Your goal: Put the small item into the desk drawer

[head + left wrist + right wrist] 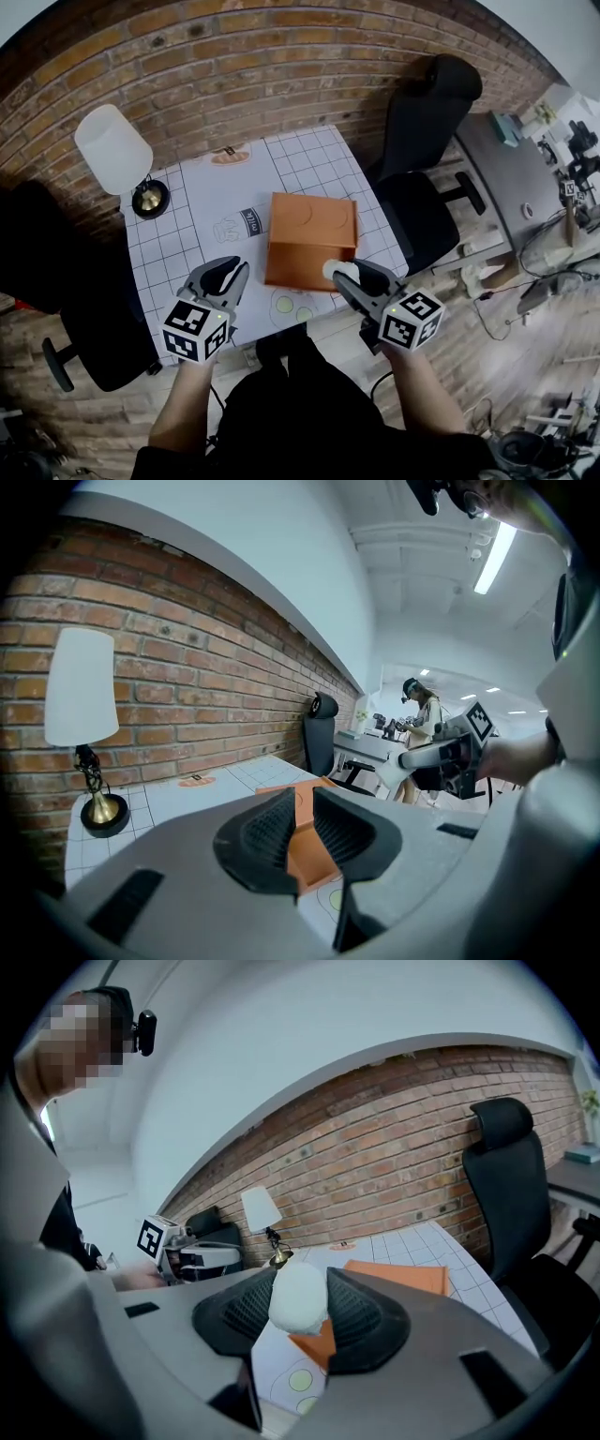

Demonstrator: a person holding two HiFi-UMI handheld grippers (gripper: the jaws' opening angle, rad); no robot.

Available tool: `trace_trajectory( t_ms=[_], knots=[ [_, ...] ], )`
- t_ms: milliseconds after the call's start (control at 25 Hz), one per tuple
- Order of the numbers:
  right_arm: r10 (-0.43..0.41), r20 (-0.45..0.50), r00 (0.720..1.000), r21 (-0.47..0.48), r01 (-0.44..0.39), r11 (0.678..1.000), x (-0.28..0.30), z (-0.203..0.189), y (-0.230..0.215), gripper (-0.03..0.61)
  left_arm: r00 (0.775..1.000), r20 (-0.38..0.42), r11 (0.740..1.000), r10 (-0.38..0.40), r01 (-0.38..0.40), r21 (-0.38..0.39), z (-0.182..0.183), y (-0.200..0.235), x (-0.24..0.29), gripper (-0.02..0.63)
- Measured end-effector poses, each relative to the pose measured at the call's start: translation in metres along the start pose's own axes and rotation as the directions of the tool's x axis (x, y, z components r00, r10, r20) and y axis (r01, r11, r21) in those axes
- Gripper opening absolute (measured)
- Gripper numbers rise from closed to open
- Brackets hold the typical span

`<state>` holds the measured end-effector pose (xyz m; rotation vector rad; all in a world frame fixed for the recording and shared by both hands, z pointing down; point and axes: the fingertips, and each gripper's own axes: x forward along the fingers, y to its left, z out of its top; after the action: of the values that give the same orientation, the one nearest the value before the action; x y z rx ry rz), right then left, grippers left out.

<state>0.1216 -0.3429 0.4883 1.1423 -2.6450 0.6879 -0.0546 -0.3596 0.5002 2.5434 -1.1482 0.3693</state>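
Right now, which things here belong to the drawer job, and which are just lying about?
Job:
- white item, gripped in the right gripper
- orange drawer
- left gripper, open and empty

Lying about:
- lamp
- black chairs
- cluttered side desk

My right gripper [349,277] covers the sides of the small white item [298,1296], so I can't tell its full shape. My left gripper [302,832] blocks the near corner of the orange drawer box [309,239]. The clutter [574,161] on the far desk [506,187] is too small to tell.
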Motion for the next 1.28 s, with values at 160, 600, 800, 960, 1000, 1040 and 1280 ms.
trace_trajectory(
  t_ms=[160,600,800,960,1000,1040,1280],
  knots=[
    [-0.001,-0.041,0.999,0.007,0.002,1.0,0.013,-0.015,-0.017,0.166,0.999,-0.031,1.0,0.008,-0.009,-0.025,-0.013,0.007,0.013,0.066],
    [0.012,-0.163,0.987,0.0,-0.012,1.0,0.048,-0.059,-0.053,0.166,0.994,-0.106,0.999,0.008,-0.013,-0.039,-0.03,0.022,0.05,0.066],
    [0.019,-0.245,0.969,-0.029,-0.027,0.999,0.066,-0.081,-0.06,0.166,0.992,-0.126,0.998,-0.004,-0.004,-0.06,-0.042,0.025,0.058,0.066],
    [0.027,-0.298,0.954,-0.037,-0.04,0.998,0.075,-0.094,-0.065,0.166,0.992,-0.129,0.998,-0.001,-0.008,-0.067,-0.043,0.029,0.058,0.066],
    [0.027,-0.31,0.95,-0.043,-0.042,0.998,0.078,-0.097,-0.066,0.166,0.992,-0.13,0.998,0.0,-0.008,-0.068,-0.044,0.029,0.058,0.066],
    [0.028,-0.321,0.947,-0.046,-0.046,0.998,0.081,-0.098,-0.067,0.166,0.991,-0.131,0.998,-0.001,-0.009,-0.07,-0.045,0.03,0.058,0.066],
    [0.044,-0.388,0.921,-0.089,-0.084,0.992,0.099,-0.109,-0.066,0.167,0.992,-0.128,0.996,0.008,-0.019,-0.086,-0.046,0.032,0.055,0.066]
  ],
)
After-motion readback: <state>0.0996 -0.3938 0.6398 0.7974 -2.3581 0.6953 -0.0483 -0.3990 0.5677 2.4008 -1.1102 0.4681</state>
